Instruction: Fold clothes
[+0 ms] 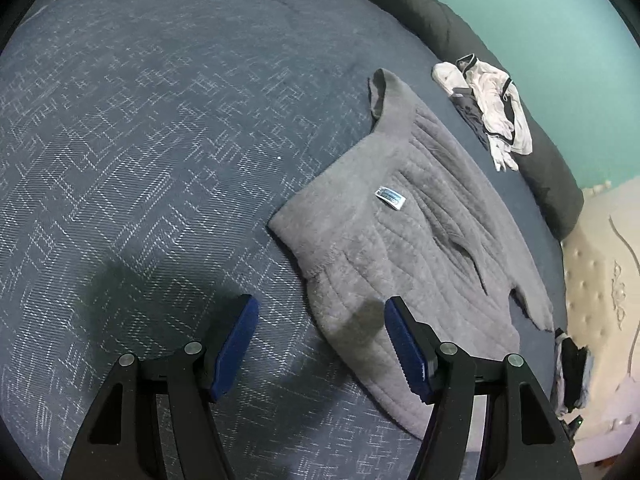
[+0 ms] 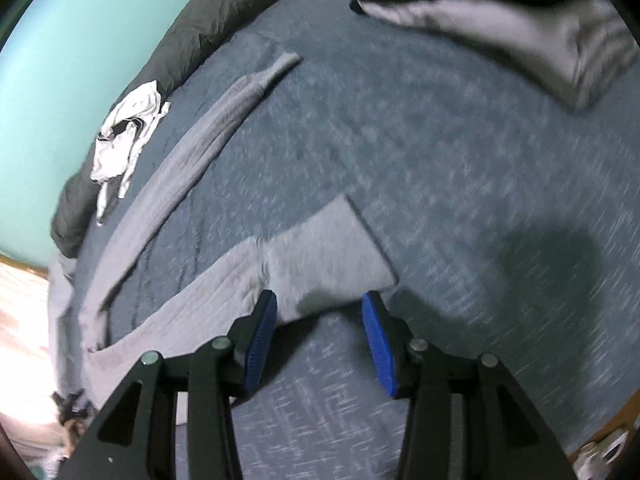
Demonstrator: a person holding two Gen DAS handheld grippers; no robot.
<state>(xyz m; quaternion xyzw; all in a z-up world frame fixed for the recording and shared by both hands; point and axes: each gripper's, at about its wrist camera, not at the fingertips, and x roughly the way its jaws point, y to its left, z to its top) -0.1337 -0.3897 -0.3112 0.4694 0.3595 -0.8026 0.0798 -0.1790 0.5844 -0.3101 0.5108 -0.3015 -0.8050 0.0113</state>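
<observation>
A grey quilted garment (image 1: 420, 240) lies spread on the blue patterned bedspread (image 1: 140, 140), a small white label showing on it. My left gripper (image 1: 322, 304) hovers open over its near corner; the right finger hangs above the cloth and the left one above bare bedspread. In the right wrist view the same garment (image 2: 320, 256) shows two long limbs, one ending in a wide cuff. My right gripper (image 2: 320, 298) stands open just short of that cuff, with nothing pressed between the blue pads (image 2: 260, 344). This view is motion-blurred.
A crumpled white garment with black trim (image 1: 492, 108) (image 2: 124, 136) lies by a dark rolled duvet (image 1: 420, 8) along the teal wall. A grey pillow (image 2: 520, 36) sits at the far end. A cream mattress edge (image 1: 600, 260) and small dark items (image 1: 572, 372) are beside the bed.
</observation>
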